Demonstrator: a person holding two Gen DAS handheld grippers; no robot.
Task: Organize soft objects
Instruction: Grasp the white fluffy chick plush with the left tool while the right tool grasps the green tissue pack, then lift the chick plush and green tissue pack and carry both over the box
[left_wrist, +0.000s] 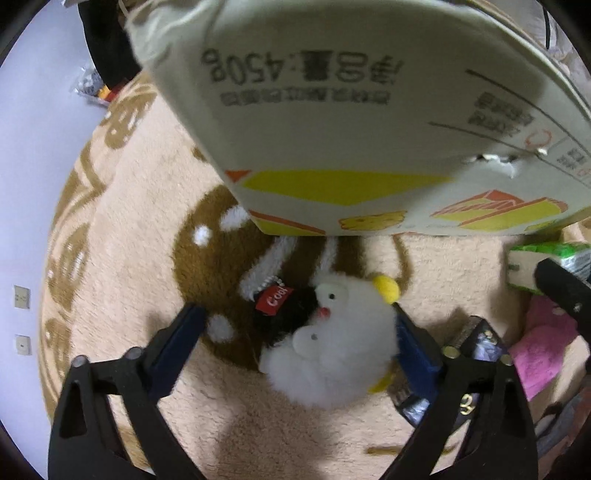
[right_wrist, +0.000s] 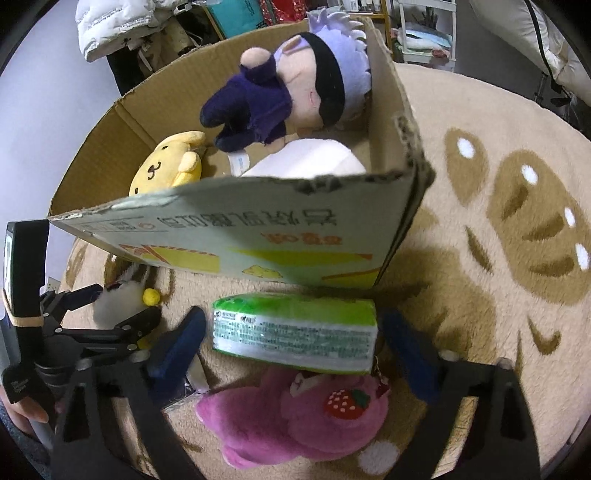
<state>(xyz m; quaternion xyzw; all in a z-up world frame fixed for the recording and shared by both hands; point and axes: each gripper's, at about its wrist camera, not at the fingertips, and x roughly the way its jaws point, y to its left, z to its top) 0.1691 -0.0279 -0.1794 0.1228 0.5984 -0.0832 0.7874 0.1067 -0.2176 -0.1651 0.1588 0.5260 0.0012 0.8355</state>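
Note:
A white fluffy plush (left_wrist: 340, 347) with yellow tips and a red tag lies on the beige rug between the fingers of my open left gripper (left_wrist: 295, 332); it also shows in the right wrist view (right_wrist: 118, 302). My right gripper (right_wrist: 291, 332) is open around a green tissue pack (right_wrist: 295, 332), with a pink strawberry plush (right_wrist: 295, 413) just below it. The cardboard box (right_wrist: 391, 122) behind holds a yellow dog plush (right_wrist: 166, 166), a purple-clothed doll (right_wrist: 288, 85) and a white plush (right_wrist: 306, 160).
The box's printed wall (left_wrist: 369, 129) hangs close above the left gripper. A dark foil packet (left_wrist: 476, 350) lies right of the white plush. The rug (right_wrist: 498, 295) stretches to the right. A white jacket (right_wrist: 118, 26) and shelves stand behind.

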